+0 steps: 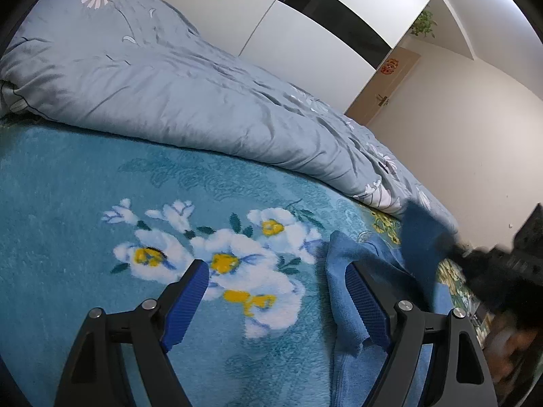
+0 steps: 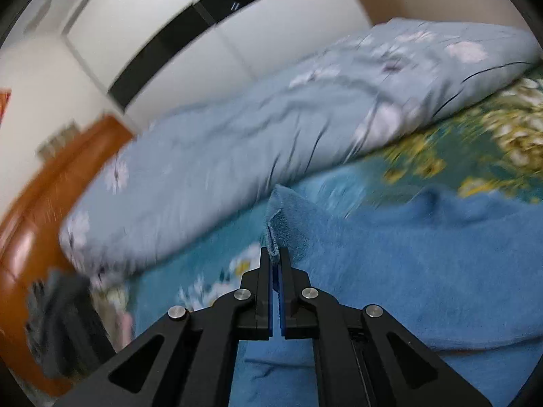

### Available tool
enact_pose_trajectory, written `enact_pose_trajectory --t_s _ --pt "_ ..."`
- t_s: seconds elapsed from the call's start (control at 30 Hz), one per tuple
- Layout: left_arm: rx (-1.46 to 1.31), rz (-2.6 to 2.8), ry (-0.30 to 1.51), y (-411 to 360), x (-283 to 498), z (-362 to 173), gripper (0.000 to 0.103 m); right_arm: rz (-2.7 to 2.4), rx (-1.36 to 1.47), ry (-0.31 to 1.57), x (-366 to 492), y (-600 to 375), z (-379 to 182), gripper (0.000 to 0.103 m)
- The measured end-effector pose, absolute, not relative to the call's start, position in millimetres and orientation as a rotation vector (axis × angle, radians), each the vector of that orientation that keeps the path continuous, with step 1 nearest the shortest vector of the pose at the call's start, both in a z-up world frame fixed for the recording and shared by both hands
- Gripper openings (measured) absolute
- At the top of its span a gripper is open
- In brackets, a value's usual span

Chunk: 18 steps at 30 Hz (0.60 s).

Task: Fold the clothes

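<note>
A blue towel-like cloth (image 1: 353,271) lies on the teal flowered blanket (image 1: 68,203) of a bed. My left gripper (image 1: 276,269) hovers open above the blanket, with its right finger over the cloth's left edge and nothing between the pads. In the right wrist view my right gripper (image 2: 275,252) is shut on a corner of the blue cloth (image 2: 407,254), and the cloth trails from it down to the right. The same raised corner and the blurred right gripper (image 1: 475,257) show at the right in the left wrist view.
A grey-blue flowered quilt (image 1: 169,78) is heaped along the far side of the bed. White wardrobe doors (image 1: 305,34) and a pale wall stand behind it. An orange wooden headboard (image 2: 40,203) and a dark grey garment (image 2: 57,322) sit at the left in the right wrist view.
</note>
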<state>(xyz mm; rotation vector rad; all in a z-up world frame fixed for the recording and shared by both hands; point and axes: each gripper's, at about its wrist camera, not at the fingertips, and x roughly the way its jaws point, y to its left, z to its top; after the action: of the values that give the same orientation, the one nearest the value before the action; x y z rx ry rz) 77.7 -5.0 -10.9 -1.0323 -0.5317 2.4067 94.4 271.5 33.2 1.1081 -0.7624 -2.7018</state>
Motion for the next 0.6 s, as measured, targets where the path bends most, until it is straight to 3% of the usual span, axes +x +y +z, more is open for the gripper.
enact_pose_trajectory --t_s 0.3,0.4,0.47,0.6 --pt "-1.052 2.39 -0.524 0 77 -15 0.085 -2.598 1.379 -0.539 83 229 -20 0.006" --pt "-1.054 2.385 -0.504 5 78 -15 0.085 -2.547 1.401 -0.475 91 223 -23 0.016" --pt "-1.049 2.379 -0.49 10 79 -14 0.085 -2.453 1.397 -0.496 99 223 -21 0.032" --pt "-1.022 2.346 -0.458 23 84 -11 0.085 -2.477 1.373 -0.47 124 242 -7 0.034"
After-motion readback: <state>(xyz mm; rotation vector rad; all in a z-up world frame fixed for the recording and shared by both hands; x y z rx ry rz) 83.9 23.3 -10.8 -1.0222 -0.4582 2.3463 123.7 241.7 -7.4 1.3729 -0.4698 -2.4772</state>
